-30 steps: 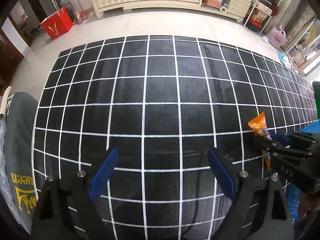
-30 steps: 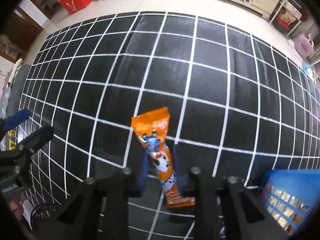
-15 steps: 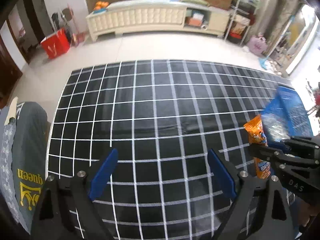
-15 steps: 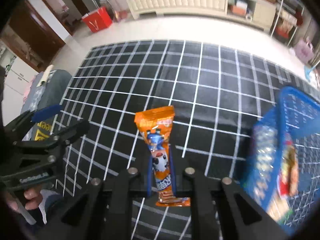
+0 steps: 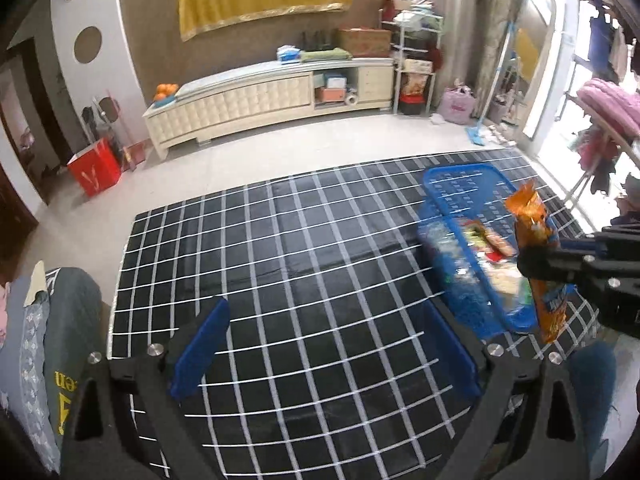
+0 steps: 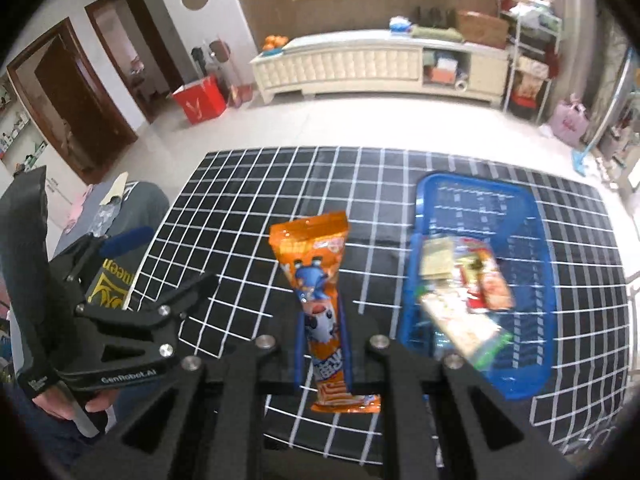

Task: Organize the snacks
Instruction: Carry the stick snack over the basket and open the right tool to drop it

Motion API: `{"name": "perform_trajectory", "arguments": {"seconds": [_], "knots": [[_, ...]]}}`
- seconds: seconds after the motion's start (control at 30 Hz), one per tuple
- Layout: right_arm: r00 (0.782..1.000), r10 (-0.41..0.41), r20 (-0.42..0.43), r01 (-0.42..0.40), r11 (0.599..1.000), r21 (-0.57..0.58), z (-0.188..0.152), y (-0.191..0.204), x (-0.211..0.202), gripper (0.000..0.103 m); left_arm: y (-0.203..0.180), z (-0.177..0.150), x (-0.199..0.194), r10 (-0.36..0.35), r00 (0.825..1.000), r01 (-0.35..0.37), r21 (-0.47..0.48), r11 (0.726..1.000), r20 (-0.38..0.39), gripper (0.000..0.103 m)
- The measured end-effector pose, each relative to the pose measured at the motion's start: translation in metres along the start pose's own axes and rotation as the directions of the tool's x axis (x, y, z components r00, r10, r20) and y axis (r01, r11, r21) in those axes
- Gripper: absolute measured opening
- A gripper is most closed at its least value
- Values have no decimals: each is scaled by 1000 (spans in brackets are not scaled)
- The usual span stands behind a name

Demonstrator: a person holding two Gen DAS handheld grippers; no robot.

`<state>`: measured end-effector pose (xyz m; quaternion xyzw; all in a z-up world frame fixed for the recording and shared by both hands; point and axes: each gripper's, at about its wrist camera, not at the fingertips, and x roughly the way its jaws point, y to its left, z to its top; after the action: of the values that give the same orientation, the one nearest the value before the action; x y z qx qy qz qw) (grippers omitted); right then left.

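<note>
In the left wrist view, the left gripper hangs over the near middle of the black grid mat with nothing between its blue pads; its jaws are opening wider. Toward the mat's right edge sits the blue basket, already holding several packets. The orange snack packet shows just in front of the basket's right side, clamped in the right gripper that reaches in from the right.

In the right wrist view, the right gripper is closed on the orange snack packet, gripping its lower half so the packet's long axis runs up and away along the fingers. The blue basket lies just to the right of the packet, its long side running toward the mat's far edge. The right hand is clearly the nearer one, so the drop likely needs a short carry rightward over the basket's rim. The left gripper waits empty at the mat's left edge.
</note>
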<state>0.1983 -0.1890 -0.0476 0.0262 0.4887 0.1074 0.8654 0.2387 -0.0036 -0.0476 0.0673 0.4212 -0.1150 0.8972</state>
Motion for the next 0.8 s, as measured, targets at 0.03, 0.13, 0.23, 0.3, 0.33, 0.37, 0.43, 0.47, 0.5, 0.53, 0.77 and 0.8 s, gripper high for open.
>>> {"name": "perform_trajectory", "arguments": {"seconds": [0.03, 0.13, 0.23, 0.3, 0.33, 0.37, 0.43, 0.47, 0.5, 0.53, 0.77, 0.8], "knots": [[1000, -6, 11, 6, 1000, 3, -2, -4, -7, 18, -5, 1, -3, -8, 1000, 8, 1, 1000, 4, 95], [999, -16, 32, 15, 1000, 20, -7, -24, -24, 18, -21, 7, -11, -16, 1000, 15, 14, 1000, 19, 95], [999, -27, 46, 25, 999, 47, -9, -39, -30, 18, -38, 12, -14, 1, 1000, -2, 41, 999, 28, 95], [998, -32, 49, 29, 997, 66, -11, -49, -36, 18, -51, 15, -15, -9, 999, 7, 47, 999, 38, 95], [998, -32, 48, 28, 997, 73, -12, -54, -38, 18, -57, 15, -16, -24, 999, 22, 48, 999, 41, 95], [998, -34, 46, 31, 997, 77, -12, -59, -39, 18, -62, 16, -16, -34, 999, 32, 48, 998, 42, 95], [998, -50, 43, 46, 995, 85, -14, -66, -38, 18, -70, 19, -10, -55, 998, 53, 49, 997, 41, 95], [998, -56, 39, 53, 995, 88, -14, -70, -36, 18, -73, 19, -6, -54, 998, 53, 41, 998, 36, 95], [998, -60, 35, 56, 994, 91, -15, -74, -35, 18, -78, 20, -2, -58, 998, 58, 27, 998, 28, 95], [997, -64, 31, 60, 994, 96, -15, -77, -32, 18, -79, 21, 3, -71, 997, 70, 18, 997, 21, 95], [996, -93, -13, 94, 987, 128, -22, -108, -3, 18, -89, 26, 41, -50, 998, 50, -13, 999, -29, 102], [995, -99, -19, 101, 986, 132, -23, -114, 0, 18, -90, 27, 49, -63, 997, 62, -15, 998, -35, 102]]}}
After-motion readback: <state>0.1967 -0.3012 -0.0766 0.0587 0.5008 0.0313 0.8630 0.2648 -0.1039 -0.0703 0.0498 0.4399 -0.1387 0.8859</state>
